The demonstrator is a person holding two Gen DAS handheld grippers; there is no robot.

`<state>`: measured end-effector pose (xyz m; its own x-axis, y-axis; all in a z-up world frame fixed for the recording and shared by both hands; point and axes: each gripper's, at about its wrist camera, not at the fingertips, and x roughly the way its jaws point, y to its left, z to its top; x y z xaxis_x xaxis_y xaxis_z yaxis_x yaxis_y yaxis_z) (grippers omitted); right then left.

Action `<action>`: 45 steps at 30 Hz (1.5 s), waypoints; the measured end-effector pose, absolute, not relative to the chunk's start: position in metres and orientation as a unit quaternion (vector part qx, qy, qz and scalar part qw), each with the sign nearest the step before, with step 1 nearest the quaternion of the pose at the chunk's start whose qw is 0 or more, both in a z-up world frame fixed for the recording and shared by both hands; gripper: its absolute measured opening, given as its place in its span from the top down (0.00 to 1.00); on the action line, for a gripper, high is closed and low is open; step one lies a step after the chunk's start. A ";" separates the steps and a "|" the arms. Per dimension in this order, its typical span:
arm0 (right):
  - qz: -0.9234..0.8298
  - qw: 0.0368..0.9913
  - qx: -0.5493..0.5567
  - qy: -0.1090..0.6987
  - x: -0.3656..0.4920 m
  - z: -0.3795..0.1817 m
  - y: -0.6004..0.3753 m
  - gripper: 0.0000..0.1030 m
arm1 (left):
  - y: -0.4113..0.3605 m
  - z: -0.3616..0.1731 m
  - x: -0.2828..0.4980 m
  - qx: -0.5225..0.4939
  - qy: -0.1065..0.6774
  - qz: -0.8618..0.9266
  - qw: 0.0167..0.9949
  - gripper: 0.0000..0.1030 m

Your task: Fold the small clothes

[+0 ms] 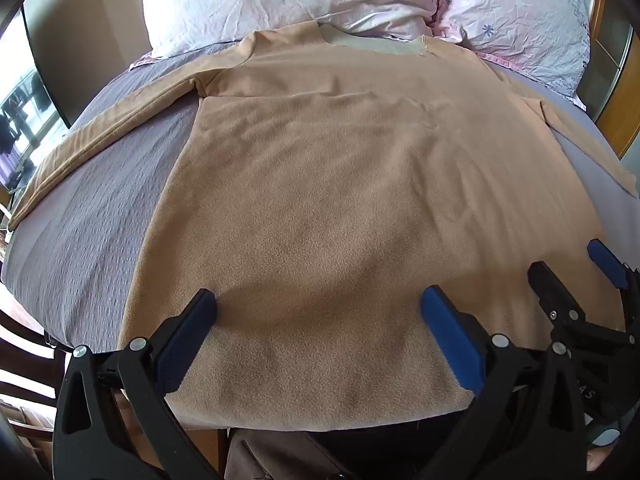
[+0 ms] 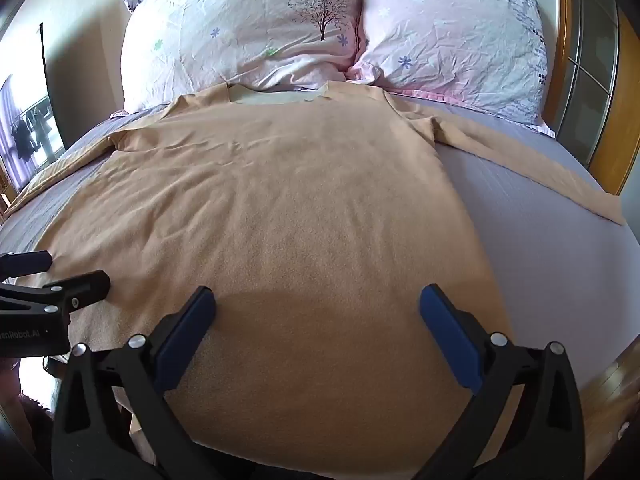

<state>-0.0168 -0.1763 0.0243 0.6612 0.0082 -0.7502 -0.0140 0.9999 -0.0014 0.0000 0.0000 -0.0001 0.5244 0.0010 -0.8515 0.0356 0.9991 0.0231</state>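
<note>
A tan long-sleeved top [image 1: 340, 184] lies spread flat on the bed [image 1: 92, 216], collar toward the head edge and both sleeves laid out sideways, probably so a fold can start cleanly. The left gripper [image 1: 318, 316] and right gripper [image 2: 318, 314] hover spread wide over the hem at the foot edge, holding nothing. Two floral pillows [image 2: 248, 36] rest against a wooden headboard [image 2: 628, 120]; the sheet is grey.

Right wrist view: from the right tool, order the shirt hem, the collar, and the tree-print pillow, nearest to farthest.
1. Shirt hem, directly under the right tool, at the bed's near edge.
2. Collar, far end of the shirt, centre.
3. Tree-print pillow, behind the collar, against the headboard side.
</note>
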 end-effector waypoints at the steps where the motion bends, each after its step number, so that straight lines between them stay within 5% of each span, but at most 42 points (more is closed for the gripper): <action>1: 0.006 0.911 -0.003 0.412 -0.017 0.024 -0.177 0.02 | 0.000 0.000 0.000 0.019 0.488 -0.010 0.873 0.01; 45: 0.006 0.913 -0.003 0.409 -0.018 0.026 -0.182 0.02 | 0.000 0.000 0.000 0.018 0.486 -0.010 0.874 0.01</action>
<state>-0.0185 -0.1822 0.0256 0.6656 0.0092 -0.7463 -0.0143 0.9999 -0.0005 -0.0001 0.0000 0.0001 0.5282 -0.0002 -0.8491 0.0361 0.9991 0.0222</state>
